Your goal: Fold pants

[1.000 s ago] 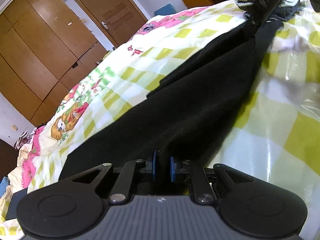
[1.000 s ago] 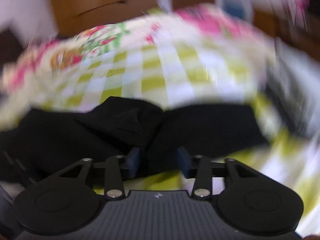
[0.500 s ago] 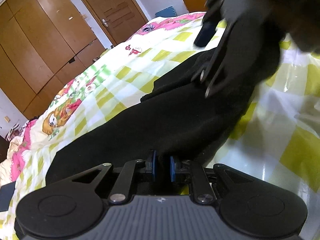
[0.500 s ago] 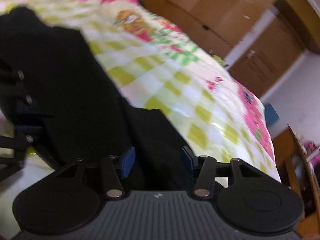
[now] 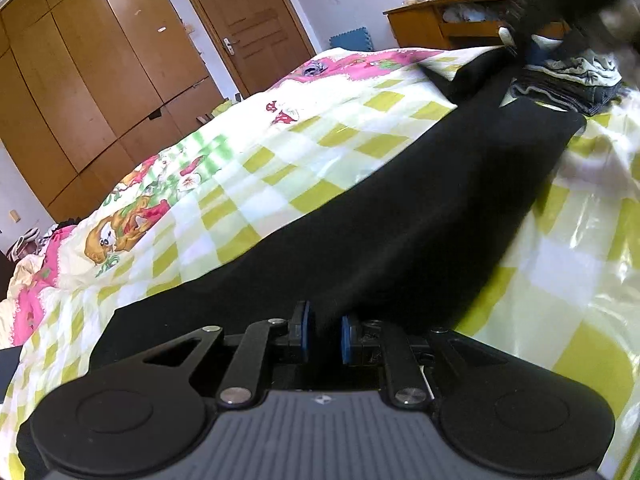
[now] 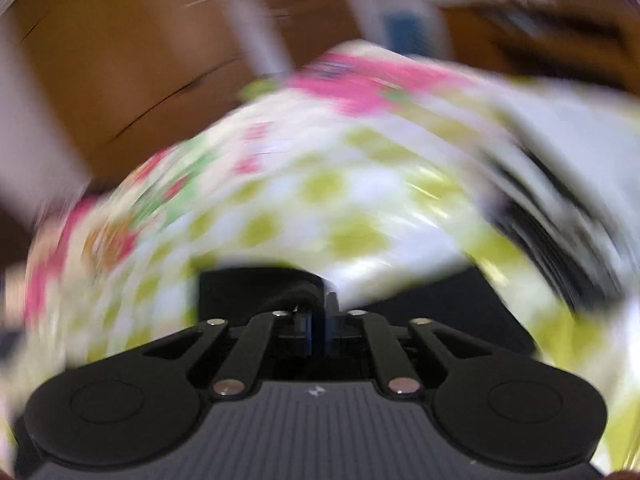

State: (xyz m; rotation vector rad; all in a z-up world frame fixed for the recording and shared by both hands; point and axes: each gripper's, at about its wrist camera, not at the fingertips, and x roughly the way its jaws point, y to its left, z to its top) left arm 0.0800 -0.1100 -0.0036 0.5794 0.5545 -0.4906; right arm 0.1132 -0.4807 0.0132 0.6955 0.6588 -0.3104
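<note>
The left gripper [image 5: 324, 334] pinches the near edge of the black pants [image 5: 420, 208], which stretch toward 1 o'clock across the checked bedspread [image 5: 248, 184]. The right gripper [image 6: 319, 330], in a blurred view, is closed on black cloth [image 6: 256, 288] too.

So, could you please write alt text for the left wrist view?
The left tool pinches the near edge of black pants spread along a yellow-green checked bedsheet. Beyond are folded clothes, a wooden wardrobe and a door.
</note>
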